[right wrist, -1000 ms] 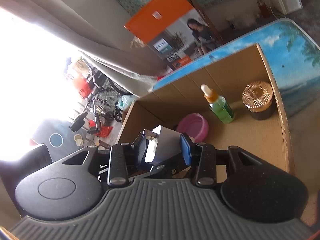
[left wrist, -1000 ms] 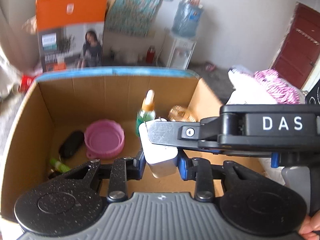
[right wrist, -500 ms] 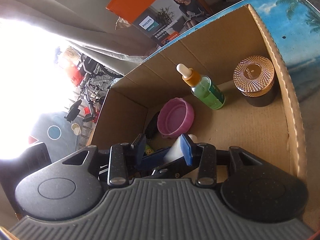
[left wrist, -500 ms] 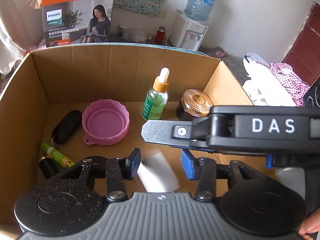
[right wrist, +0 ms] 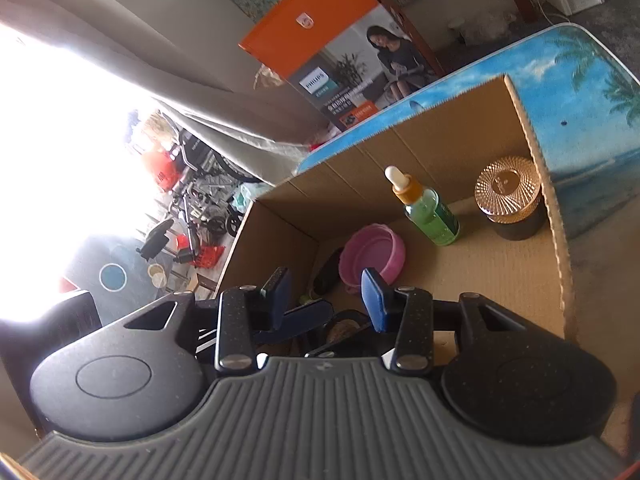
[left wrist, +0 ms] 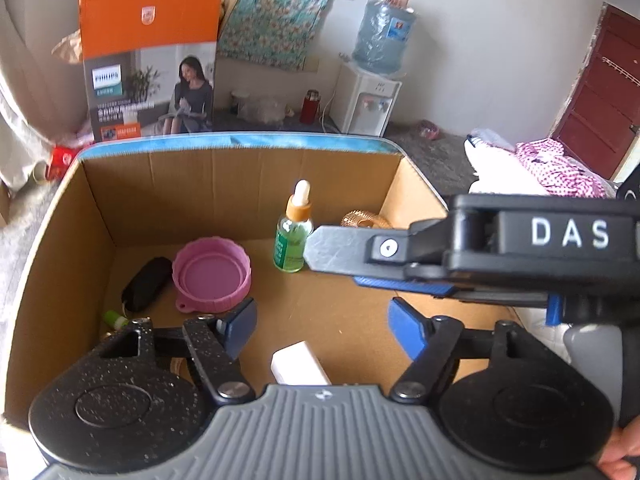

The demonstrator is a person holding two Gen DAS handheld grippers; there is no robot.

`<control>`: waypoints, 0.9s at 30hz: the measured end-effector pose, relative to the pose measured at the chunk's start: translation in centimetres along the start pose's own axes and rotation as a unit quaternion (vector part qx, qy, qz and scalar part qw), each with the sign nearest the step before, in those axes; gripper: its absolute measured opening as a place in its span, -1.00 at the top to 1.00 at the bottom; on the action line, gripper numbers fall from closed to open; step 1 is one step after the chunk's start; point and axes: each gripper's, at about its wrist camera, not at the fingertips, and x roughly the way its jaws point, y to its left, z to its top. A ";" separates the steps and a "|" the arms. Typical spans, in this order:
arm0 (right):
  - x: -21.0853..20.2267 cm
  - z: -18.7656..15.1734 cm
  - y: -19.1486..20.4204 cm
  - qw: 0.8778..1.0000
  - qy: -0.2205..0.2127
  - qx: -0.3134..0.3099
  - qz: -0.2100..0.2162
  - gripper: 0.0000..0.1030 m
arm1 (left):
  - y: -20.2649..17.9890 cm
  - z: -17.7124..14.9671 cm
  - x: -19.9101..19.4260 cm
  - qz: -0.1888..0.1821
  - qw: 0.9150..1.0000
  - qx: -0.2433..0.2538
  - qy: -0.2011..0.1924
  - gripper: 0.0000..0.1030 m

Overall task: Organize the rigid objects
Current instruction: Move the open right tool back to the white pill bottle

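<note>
Released by the left tool (left wrist: 322,326), whose jaws have just been opening and now stand spread, the white block (left wrist: 298,364) lies on the cardboard box (left wrist: 168,184) floor just below them, the right tool (right wrist: 326,294) parted, empty.

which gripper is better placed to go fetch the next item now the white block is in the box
Right, probably. The left gripper hangs open low inside the cardboard box, directly above the white block, its jaws having just opened. The right gripper, open and empty, sits nearer the rim.
</note>
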 end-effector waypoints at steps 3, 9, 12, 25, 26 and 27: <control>-1.6 0.0 0.8 1.000 -0.017 -0.013 0.000 0.22 | -0.3 -0.4 -1.8 -0.004 1.000 0.008 -0.015 -0.49; -4.0 1.0 3.3 0.997 -0.027 -0.066 -0.015 0.22 | 0.6 -2.0 -7.4 -0.006 0.998 0.015 -0.067 -0.69; -2.9 1.6 4.3 0.995 0.005 -0.092 -0.040 0.19 | 1.8 -3.4 -10.4 0.005 0.995 0.022 -0.096 -0.81; 9.9 -1.0 2.9 0.941 0.232 -0.156 -0.190 0.15 | 8.4 -9.0 -16.1 0.060 0.987 -0.022 -0.146 -0.90; 10.2 -1.1 2.8 0.938 0.238 -0.159 -0.196 0.19 | 8.7 -9.5 -16.0 0.060 0.988 -0.022 -0.143 -0.90; 10.4 -1.2 2.7 0.935 0.244 -0.161 -0.200 0.20 | 8.9 -10.2 -15.6 0.059 0.989 -0.020 -0.137 -0.90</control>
